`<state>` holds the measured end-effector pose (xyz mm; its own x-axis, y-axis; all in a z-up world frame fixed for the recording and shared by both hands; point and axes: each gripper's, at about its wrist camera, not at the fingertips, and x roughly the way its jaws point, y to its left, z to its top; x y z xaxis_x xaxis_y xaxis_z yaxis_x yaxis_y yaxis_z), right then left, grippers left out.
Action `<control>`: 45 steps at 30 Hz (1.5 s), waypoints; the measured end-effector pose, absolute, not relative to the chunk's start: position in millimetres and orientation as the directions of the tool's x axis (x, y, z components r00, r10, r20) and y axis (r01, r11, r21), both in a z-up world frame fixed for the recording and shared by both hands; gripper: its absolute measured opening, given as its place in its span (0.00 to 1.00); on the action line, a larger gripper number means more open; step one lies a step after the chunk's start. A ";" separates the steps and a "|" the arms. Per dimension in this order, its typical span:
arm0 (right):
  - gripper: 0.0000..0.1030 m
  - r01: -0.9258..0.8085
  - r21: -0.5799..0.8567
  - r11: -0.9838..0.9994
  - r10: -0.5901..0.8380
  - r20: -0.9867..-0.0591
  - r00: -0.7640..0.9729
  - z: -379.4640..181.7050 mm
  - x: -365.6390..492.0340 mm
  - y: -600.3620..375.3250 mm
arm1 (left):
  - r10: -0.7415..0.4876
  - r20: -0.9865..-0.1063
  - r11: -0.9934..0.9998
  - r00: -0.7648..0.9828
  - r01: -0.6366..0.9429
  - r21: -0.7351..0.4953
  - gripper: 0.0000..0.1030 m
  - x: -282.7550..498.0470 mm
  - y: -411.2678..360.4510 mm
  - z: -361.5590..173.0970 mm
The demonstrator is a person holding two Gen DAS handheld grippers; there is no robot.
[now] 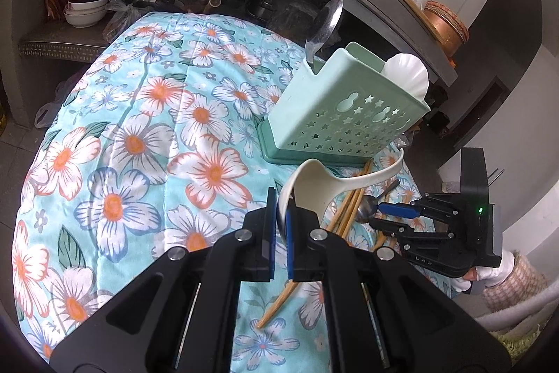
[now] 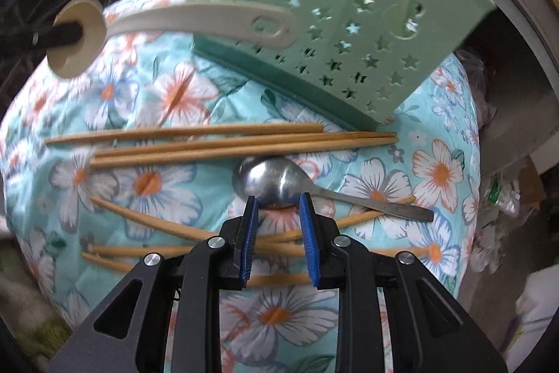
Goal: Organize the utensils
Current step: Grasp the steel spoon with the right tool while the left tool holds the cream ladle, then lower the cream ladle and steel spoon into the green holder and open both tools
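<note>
Your left claw [image 1: 281, 208] is clamped on the rim of the bowl of a cream plastic ladle-style spoon [image 1: 314, 184], low centre in the left wrist view. The handle curves up and right toward the pale green perforated plastic utensil caddy [image 1: 346, 114] standing in the right half of that view. A rim pinch on smooth, light plastic is judged a weak hold: the long handle will lever the bowl between the pads, so keep your wrist steady and avoid swinging it.

Your right claw [image 2: 277, 201] stands narrowly apart, its blue pads either side of the near edge of the bowl of a stainless steel tablespoon [image 2: 269, 179], centre of the right wrist view. Whether the pads touch the metal cannot be told; no grip is evident. The steel spoon is stiff and sturdy but polished and domed, so it is judged liable to squirt out of a bowl pinch. Its flat handle, running to the lower right across a stick, is the better place to take hold.

Loose bamboo chopsticks [image 2: 244, 140] lie in rows above and below the spoon on the turquoise floral quilted cloth [image 2: 443, 170] covering the desk. They are light, thin and prone to roll; the soft cloth gives under them.

The caddy already carries a second steel spoon [image 1: 326, 23] and a white scalloped plastic scoop [image 1: 408, 76].
</note>
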<state>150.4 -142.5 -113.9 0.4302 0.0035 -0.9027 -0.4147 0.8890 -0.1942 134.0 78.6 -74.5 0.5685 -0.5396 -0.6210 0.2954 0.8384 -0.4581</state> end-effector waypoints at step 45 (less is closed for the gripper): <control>0.13 -0.594 -0.662 0.457 -0.174 -0.721 0.670 -122.5 88.2 -77.4 | -0.526 -0.628 0.845 0.573 0.269 -0.462 0.04 138.8 81.0 -75.6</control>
<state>88.2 -77.4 -122.5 0.6704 -0.1737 -0.7214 -0.5940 0.4571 -0.6620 138.8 81.0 -75.6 0.5735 -0.5259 -0.6282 0.2686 0.8451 -0.4623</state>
